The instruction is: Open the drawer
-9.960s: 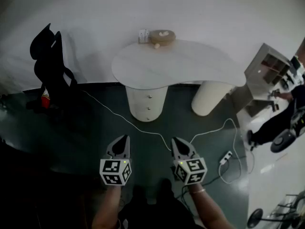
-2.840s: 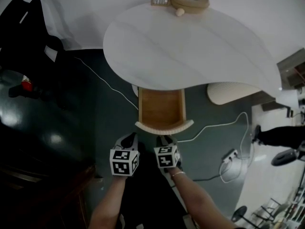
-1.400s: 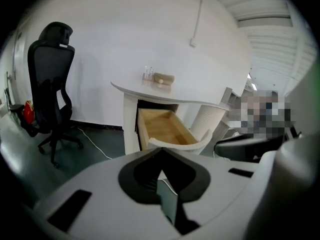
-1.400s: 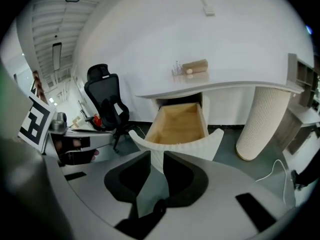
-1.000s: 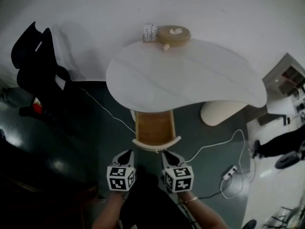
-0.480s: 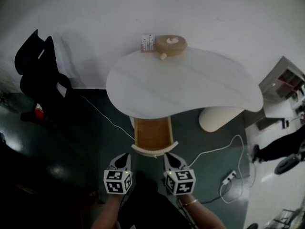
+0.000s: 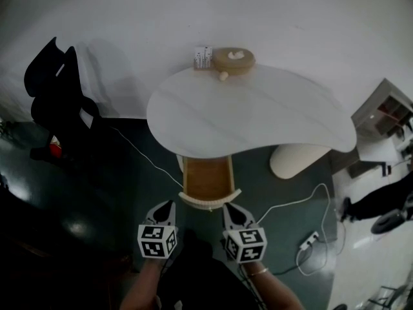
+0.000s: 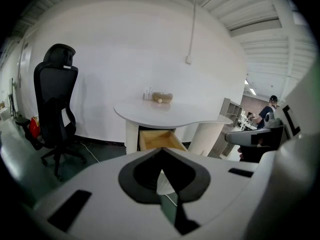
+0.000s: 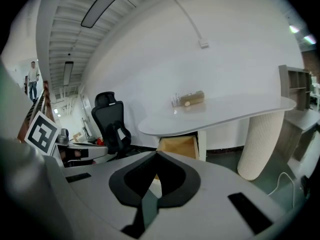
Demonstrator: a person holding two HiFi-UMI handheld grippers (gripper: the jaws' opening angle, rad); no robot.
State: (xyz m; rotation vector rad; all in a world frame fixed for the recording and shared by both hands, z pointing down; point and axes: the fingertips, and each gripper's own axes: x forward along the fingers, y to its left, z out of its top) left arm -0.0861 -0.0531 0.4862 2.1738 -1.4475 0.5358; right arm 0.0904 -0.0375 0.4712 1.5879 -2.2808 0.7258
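The drawer (image 7: 206,178) stands pulled out from the pedestal under the white table (image 7: 258,115). Its wooden inside is bare and its curved white front (image 7: 210,201) faces me. It also shows in the left gripper view as the open drawer (image 8: 157,139) and in the right gripper view as the drawer (image 9: 181,146). My left gripper (image 7: 162,209) hangs just short of the front, left of it, jaws together and holding nothing. My right gripper (image 7: 232,210) hangs to the right of the front, also shut and empty. The left gripper (image 8: 161,151) and the right gripper (image 9: 156,155) both point at the table.
A black office chair (image 7: 58,102) stands at the left. A white cable (image 7: 145,152) runs across the dark floor, and a power strip (image 7: 310,240) lies at the right. A wooden bowl (image 7: 233,60) and small box (image 7: 204,57) sit at the table's back. A person (image 7: 381,199) is at the far right.
The drawer, shut ten seconds ago, now stands pulled out. Over the last second both grippers have lifted a little, clear of its front.
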